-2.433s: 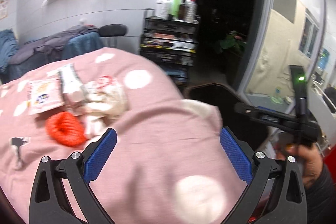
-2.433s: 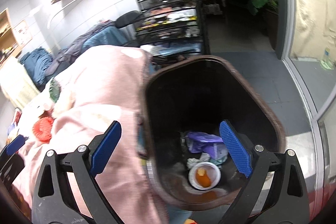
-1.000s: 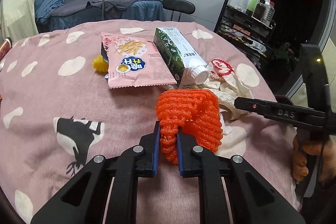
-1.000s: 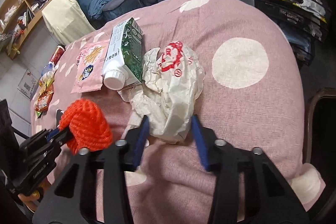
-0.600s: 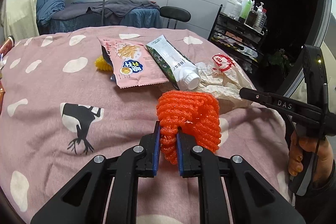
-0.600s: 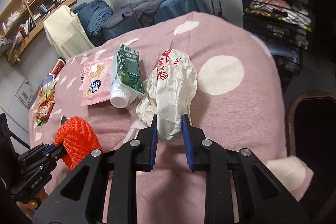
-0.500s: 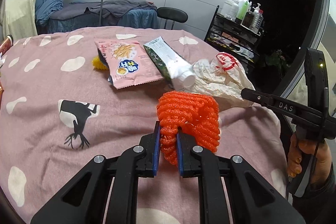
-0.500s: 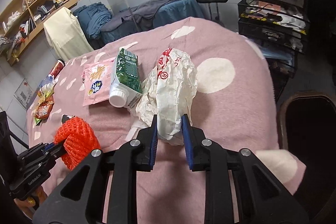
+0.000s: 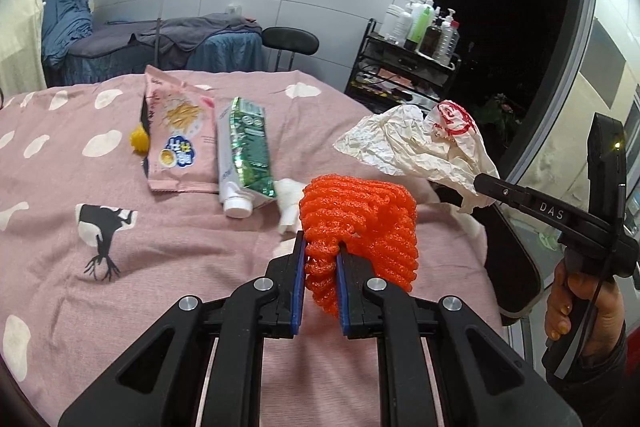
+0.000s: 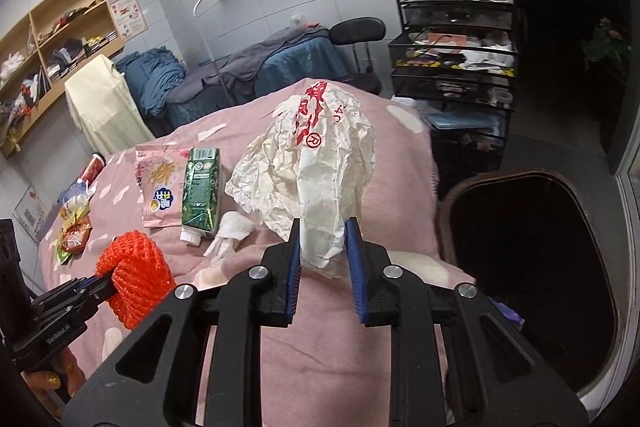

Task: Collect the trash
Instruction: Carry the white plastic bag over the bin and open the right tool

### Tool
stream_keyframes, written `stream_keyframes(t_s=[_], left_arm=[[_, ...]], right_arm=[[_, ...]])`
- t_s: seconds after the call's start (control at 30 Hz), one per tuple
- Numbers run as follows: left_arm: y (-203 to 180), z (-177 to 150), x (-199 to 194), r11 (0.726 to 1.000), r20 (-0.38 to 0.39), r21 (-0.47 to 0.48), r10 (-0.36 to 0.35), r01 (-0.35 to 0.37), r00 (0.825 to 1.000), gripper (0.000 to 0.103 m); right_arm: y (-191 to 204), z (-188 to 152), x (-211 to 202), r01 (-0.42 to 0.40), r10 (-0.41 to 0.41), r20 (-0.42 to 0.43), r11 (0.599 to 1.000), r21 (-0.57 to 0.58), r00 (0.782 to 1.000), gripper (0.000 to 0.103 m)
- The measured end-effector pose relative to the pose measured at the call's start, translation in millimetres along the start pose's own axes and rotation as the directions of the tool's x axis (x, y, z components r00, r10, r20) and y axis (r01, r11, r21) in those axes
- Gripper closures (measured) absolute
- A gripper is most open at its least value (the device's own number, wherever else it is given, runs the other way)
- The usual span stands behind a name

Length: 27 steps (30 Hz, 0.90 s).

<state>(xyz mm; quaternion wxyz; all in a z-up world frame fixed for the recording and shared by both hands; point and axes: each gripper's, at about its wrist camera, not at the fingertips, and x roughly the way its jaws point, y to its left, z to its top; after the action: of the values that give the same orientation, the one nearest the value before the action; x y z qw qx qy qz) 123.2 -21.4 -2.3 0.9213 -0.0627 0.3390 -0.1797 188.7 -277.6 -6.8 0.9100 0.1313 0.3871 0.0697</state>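
Both grippers now carry trash lifted off the tabletop (image 9: 180, 247): orange net (image 9: 360, 223) left, crumpled wrapper (image 10: 316, 163) right, nearer the bin (image 10: 532, 267).

Both wrist views — close over shared table (image 9: 168, 239)

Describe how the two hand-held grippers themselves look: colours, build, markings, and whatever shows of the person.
Each hand-held gripper, left and right, has matte black angular linkage arms with silver pivot bolts and ribbed blue finger pads. Seen side-on, the right one reads "DAS" in white, the left "GenRobot.AI". The right hand is bare, with yellow-painted nails and a dark sleeve.
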Motion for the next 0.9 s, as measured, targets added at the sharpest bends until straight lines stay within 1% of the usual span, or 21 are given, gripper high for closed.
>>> stream_keyframes(t_s=[0.27,0.5,0.7,0.9], left_arm=[[-34,1,4,0.996,-0.002,0.055,-0.065,0.065,0.998,0.09],[-67,3,11,0.987,-0.011,0.105,-0.12,0.121,0.993,0.09],[-89,3,22,0.977,-0.036,0.136,-0.163,0.166,0.986,0.09],[-108,1,29,0.966,-0.052,0.167,-0.19,0.196,0.98,0.09]], right_arm=[[-40,-6,-28,0.06,-0.064,0.043,0.995,0.086,0.997,0.08],[-83,-17,-49,0.14,-0.153,0.063,0.975,0.173,0.986,0.08],[-123,-29,-58,0.21,-0.228,0.048,0.946,0.246,0.972,0.08],[-156,-44,-52,0.268,-0.28,-0.002,0.915,0.301,0.96,0.08]])
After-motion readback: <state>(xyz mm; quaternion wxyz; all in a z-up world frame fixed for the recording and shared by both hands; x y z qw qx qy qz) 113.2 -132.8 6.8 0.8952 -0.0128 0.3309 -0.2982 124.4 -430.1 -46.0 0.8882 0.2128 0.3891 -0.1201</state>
